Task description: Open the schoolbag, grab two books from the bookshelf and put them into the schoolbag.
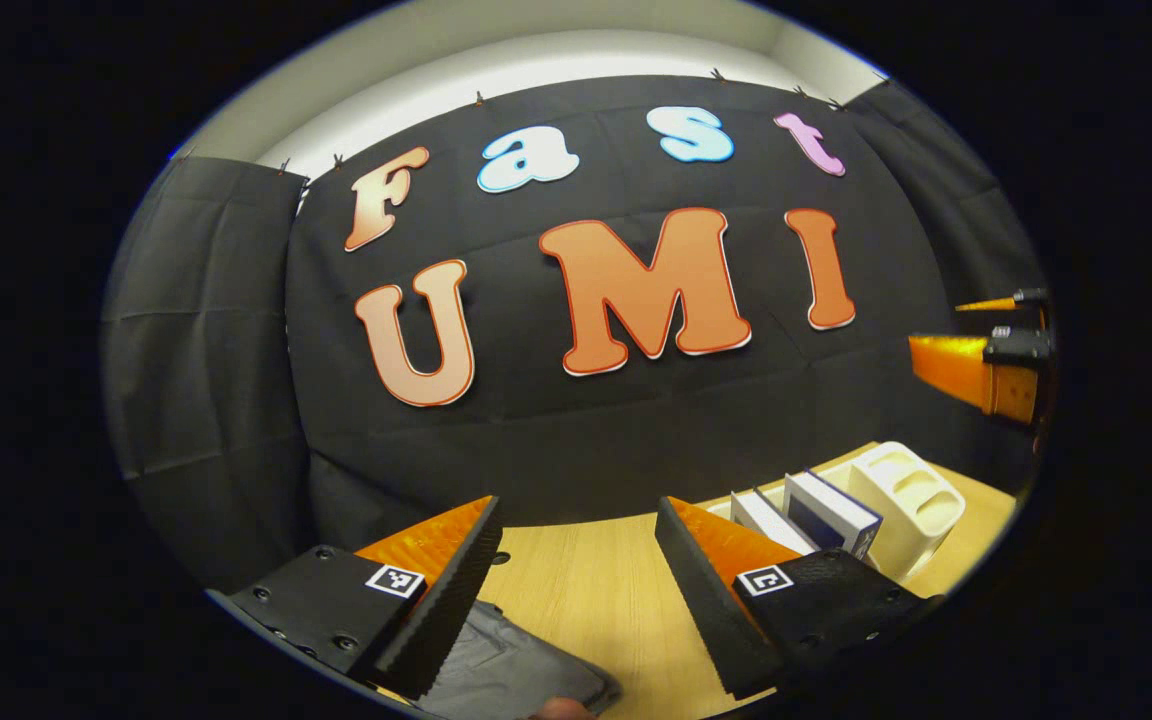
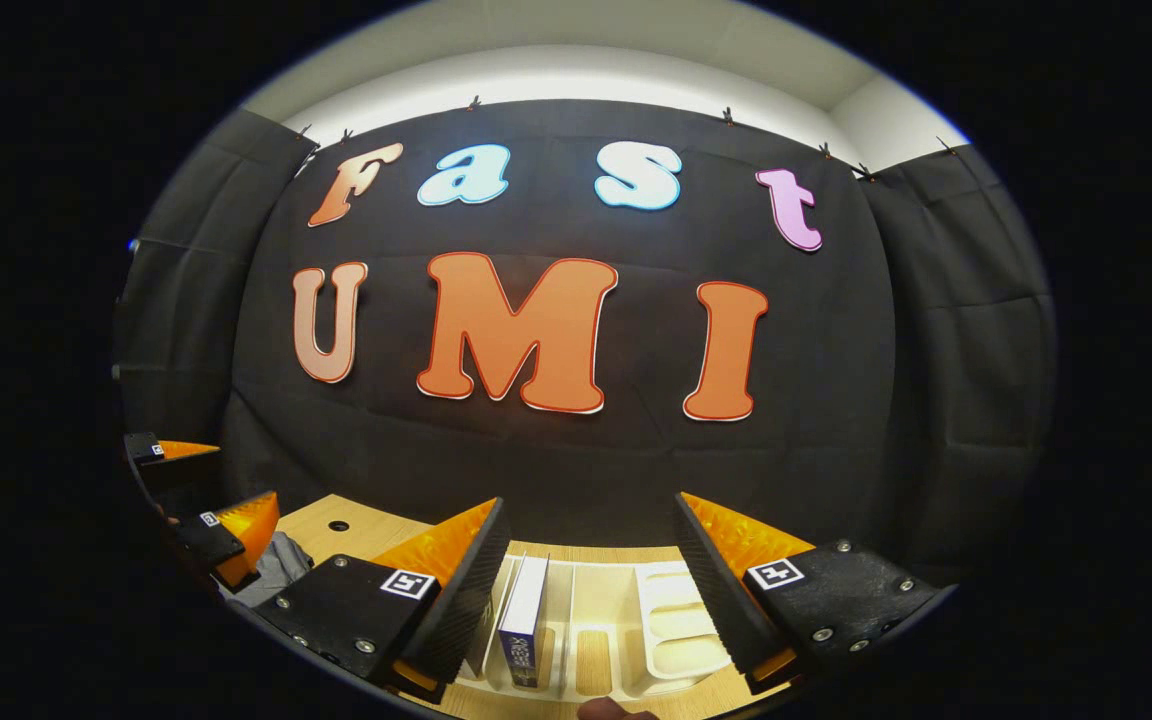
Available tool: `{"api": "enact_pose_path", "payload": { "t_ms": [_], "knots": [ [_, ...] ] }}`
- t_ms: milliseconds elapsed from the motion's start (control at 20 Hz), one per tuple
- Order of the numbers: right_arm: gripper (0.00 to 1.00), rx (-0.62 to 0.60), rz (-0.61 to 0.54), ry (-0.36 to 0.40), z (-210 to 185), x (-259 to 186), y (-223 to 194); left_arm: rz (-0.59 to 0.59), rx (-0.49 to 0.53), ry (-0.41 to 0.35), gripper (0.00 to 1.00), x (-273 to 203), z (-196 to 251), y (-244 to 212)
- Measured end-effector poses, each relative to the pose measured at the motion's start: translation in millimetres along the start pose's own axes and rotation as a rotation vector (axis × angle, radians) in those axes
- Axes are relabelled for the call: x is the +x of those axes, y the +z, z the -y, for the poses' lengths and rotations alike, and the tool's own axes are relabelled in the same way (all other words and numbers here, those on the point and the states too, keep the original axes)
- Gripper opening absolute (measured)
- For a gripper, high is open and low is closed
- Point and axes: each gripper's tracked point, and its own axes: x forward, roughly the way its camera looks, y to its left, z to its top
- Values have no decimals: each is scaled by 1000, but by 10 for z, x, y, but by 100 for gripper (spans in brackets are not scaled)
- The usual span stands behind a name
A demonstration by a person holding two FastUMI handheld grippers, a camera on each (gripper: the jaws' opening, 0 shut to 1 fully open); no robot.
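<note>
Left tool: your fingers are spread wide, gripping nothing, above the schoolbag.
Schoolbag: dark grey, lying on the wooden worktop below your left tool.
Right tool: spread apart, empty, over the bookshelf.
Books: upright in the white bookshelf's slots.

Your booth is lit evenly from above, with a bright band of pale wall at 12 o'clock and the black cloth soaking up the rest. You get strong fisheye bending toward every rim. The wooden table at 6 o'clock stays sharp, glare-free, softly shadowed.
</note>
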Motion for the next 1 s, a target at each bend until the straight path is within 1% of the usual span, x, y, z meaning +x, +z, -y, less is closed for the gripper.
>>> {"api": "enact_pose_path", "payload": {
  "t_ms": [100, 250, 450, 750, 850, 1000],
  "knots": [
    [98, -11, 1, -1, 44, 25, -19, -58, -12, -18, 98, -20, 59, -210],
    [97, -17, 6, -3, 128, 50, -53, -116, 32, 14, 97, -76, -7, -481],
    [97, -8, -11, 21, 152, 71, -160, -142, 167, 29, 98, -173, 28, -789],
    [97, 0, -31, 61, 178, 66, -301, -240, 359, 83, 97, -339, -75, -1400],
    [97, -4, -36, 73, 205, 74, -341, -279, 381, 65, 97, -385, -26, -1582],
    [98, -3, -35, 77, 258, 89, -356, -320, 426, 71, 97, -465, -47, -1764]
  ]
}}
